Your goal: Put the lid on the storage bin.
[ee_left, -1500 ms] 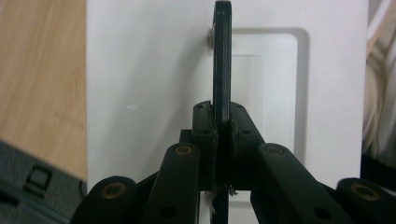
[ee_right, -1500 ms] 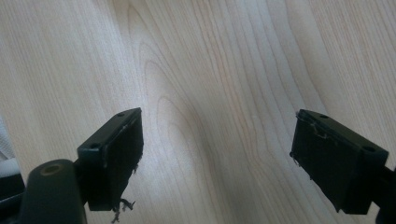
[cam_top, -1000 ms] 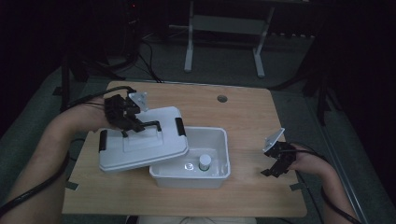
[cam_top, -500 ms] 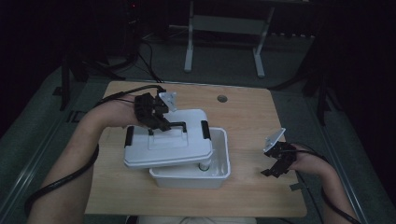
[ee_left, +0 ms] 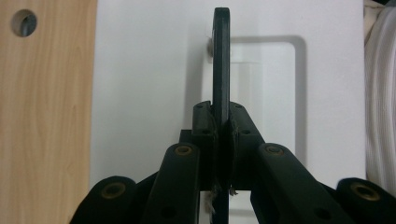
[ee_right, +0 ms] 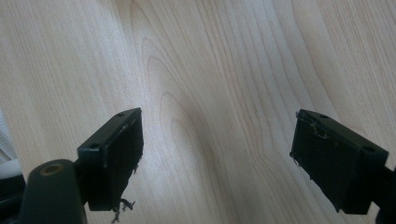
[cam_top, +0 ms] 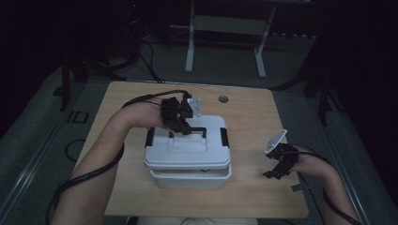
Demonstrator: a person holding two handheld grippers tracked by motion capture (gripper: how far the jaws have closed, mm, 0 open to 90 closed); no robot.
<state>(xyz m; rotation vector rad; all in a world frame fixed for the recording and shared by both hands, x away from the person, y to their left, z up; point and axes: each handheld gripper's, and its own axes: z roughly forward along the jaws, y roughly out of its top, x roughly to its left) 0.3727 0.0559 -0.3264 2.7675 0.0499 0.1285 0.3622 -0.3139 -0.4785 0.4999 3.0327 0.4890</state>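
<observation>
A white plastic box point(cam_top: 187, 179) stands in the middle of the wooden table point(cam_top: 248, 199). Its white lid point(cam_top: 187, 149) lies level over it and covers the opening; whether it is fully seated I cannot tell. My left gripper point(cam_top: 182, 125) is shut on the lid's black handle point(cam_top: 196, 130). In the left gripper view the handle point(ee_left: 221, 56) stands edge-on between the pressed fingers point(ee_left: 203, 126), above the lid point(ee_left: 149, 70). My right gripper point(cam_top: 278, 169) hovers low over bare table to the right of the box, open, with only wood point(ee_right: 210, 70) between its jaws.
A round cable hole point(cam_top: 223, 99) sits near the table's far edge, also seen as the hole point(ee_left: 24, 23) in the left gripper view. Black latches point(cam_top: 224, 137) flank the lid. Cables trail from both forearms. Dark floor and a metal stand point(cam_top: 225, 23) lie beyond the table.
The left gripper carried the lid rightward from its tilted spot at the box's left and brought it level over the box. The right gripper stayed in place, open.
</observation>
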